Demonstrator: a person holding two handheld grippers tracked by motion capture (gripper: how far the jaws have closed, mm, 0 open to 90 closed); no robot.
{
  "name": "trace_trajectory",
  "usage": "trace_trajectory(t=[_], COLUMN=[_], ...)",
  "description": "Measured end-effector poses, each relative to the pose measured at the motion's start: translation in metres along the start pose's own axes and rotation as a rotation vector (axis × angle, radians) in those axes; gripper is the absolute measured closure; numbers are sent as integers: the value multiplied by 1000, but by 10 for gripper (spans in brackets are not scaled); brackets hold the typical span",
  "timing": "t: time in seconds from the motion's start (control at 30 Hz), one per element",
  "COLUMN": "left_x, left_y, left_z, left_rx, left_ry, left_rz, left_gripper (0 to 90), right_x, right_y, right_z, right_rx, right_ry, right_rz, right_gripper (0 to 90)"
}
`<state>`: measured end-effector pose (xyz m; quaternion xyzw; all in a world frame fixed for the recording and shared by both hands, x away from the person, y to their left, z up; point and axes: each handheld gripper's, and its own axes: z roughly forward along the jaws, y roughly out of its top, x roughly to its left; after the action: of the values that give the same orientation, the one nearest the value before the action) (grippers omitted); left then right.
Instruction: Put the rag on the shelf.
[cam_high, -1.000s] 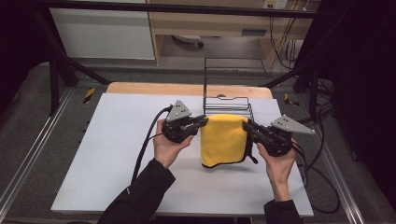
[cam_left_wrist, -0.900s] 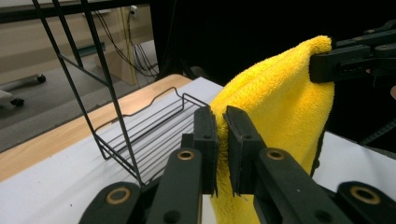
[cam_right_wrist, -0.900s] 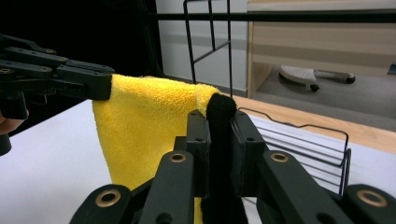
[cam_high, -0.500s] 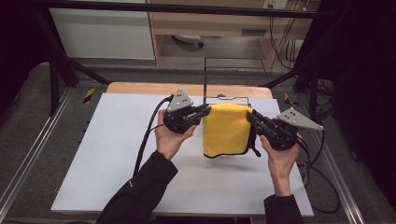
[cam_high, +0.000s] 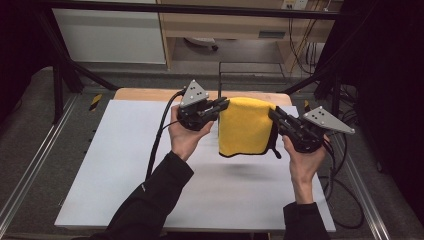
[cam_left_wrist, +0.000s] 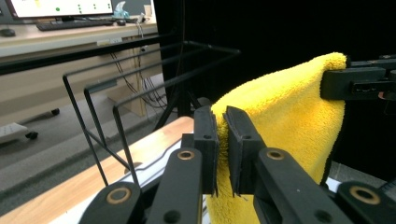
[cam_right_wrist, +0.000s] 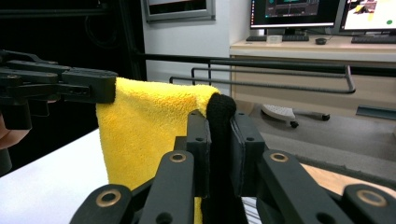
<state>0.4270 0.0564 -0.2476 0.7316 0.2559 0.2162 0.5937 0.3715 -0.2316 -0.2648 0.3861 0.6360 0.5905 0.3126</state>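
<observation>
In the high view, the soft yellow terry cloth with a black edge (cam_high: 246, 126) hung clear above the white-topped desk (cam_high: 110, 165), stretched between two tools just in front of the black wire rack (cam_high: 250, 70) that stood at the desk's far edge. The left hand-held gripper (cam_high: 223, 103) pinched the cloth's upper corner on the side away from the rack's right end, and the right hand-held gripper (cam_high: 273, 113) pinched the opposite upper corner; the cloth's lower edge floated free over its own shadow, well short of the rack's base. In the left gripper view, the left hand-held gripper (cam_left_wrist: 223, 135) had its jaws clamped nearly together on a fold of the yellow cloth (cam_left_wrist: 289, 121), with the wire rack (cam_left_wrist: 140, 79) to the left of the cloth and beyond it, and the right hand-held gripper (cam_left_wrist: 348, 83) biting the cloth's far top corner. In the right gripper view, the right hand-held gripper (cam_right_wrist: 219, 140) was closed tight on the cloth's black trim, the yellow cloth (cam_right_wrist: 144, 135) spreading leftward from it to the left hand-held gripper (cam_right_wrist: 100, 86), and the rack's bars (cam_right_wrist: 280, 74) ran behind the cloth.
</observation>
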Motion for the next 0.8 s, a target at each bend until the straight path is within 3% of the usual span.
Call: trace_trajectory(t=[0.8], left_x=[9], left_y=[49], left_z=[11], left_rx=[-110], left_ry=[35], left_rz=[3], left_gripper=[835], right_x=[-6], right_y=[49], right_z=[6], right_rx=[-100], right_ry=[-57], right_rz=[-40], right_gripper=[802])
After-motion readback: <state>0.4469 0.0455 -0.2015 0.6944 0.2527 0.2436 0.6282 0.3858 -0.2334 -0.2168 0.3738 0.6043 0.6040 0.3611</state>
